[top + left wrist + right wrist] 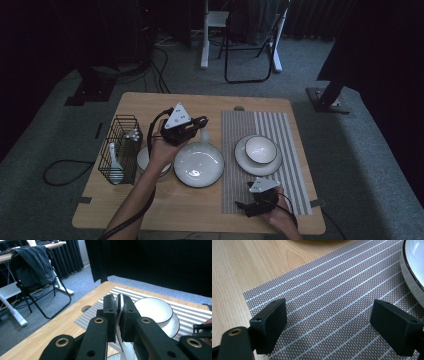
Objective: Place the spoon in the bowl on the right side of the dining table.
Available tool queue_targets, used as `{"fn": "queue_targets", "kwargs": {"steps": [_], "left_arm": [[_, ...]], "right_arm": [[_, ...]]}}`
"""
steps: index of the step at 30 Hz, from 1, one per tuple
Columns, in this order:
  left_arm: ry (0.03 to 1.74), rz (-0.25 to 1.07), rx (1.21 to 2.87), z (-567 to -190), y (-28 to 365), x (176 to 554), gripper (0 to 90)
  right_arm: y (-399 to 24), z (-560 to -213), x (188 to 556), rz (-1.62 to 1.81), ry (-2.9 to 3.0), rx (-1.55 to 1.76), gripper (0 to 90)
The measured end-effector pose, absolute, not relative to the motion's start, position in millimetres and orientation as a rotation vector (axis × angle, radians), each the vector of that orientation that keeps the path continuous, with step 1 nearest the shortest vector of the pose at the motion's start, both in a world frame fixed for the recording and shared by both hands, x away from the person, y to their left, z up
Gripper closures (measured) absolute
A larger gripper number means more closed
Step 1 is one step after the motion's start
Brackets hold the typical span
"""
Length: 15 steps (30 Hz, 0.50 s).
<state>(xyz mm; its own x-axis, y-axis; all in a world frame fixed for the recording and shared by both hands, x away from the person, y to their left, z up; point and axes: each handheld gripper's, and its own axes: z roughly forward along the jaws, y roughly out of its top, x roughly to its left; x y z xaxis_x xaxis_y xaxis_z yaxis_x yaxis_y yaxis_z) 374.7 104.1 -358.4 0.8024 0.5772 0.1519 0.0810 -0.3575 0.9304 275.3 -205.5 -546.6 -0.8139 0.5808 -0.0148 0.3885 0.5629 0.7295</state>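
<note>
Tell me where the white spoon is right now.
The white spoon is pinched in the left gripper, in the high view held above the far rim of the big white bowl, just left of the striped placemat.

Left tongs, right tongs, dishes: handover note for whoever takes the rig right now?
Left tongs: shut on a white spoon, held above the table's middle, over the large white plate.
Right tongs: open, nothing between them, low over the striped placemat.
Done: bowl sits on the small plate on the placemat.
Left: the spoon is not yet set down; another spoon stands in the wire rack.
</note>
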Motion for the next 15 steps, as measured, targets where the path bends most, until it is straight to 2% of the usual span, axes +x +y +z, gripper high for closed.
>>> {"fn": "queue_targets", "kwargs": {"steps": [15], "left_arm": [[0.475, 0.539, 1.898, -354, 85, 387, 85.4]], "right_arm": [[-205, -549, 275, 1.086, 2.540, 0.819, 12.1]]}}
